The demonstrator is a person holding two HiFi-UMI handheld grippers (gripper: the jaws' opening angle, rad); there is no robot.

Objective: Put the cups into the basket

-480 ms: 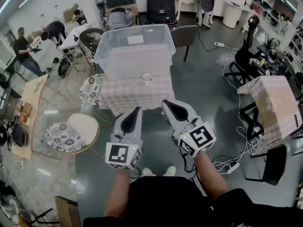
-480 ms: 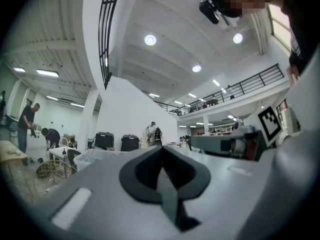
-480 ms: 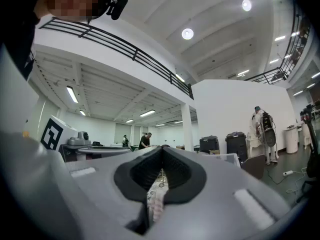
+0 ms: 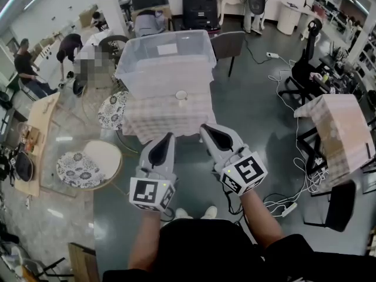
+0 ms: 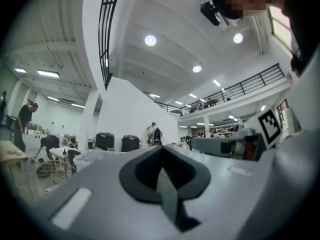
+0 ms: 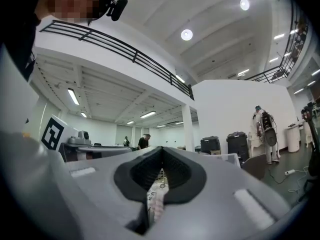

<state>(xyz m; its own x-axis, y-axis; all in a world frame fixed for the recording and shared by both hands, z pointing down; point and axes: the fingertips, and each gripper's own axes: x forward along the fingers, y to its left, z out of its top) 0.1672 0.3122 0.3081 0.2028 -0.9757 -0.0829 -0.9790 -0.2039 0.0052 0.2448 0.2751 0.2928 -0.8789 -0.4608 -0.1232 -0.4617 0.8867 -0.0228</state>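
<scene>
A small white cup [image 4: 181, 95] stands on a table with a checked cloth [image 4: 158, 119], just in front of a large clear plastic basket [image 4: 166, 60]. Both grippers are held level, well short of the table's near edge. My left gripper [image 4: 171, 136] is shut with nothing in it; in the left gripper view its jaws [image 5: 161, 149] meet at the tips. My right gripper [image 4: 204, 128] is also shut and empty, jaws [image 6: 161, 150] pressed together. The basket's rim [image 5: 92, 154] shows low at the left in the left gripper view.
A round stool with a patterned cushion [image 4: 113, 110] stands left of the table, another [image 4: 79, 168] nearer me beside a round cream seat. A grey chair [image 4: 229, 44] is behind the basket. A second cloth-covered table [image 4: 338, 131] and cables [image 4: 305, 175] lie right. People [image 4: 26, 66] work far left.
The grippers have hardly moved. The people at the far left have shifted position.
</scene>
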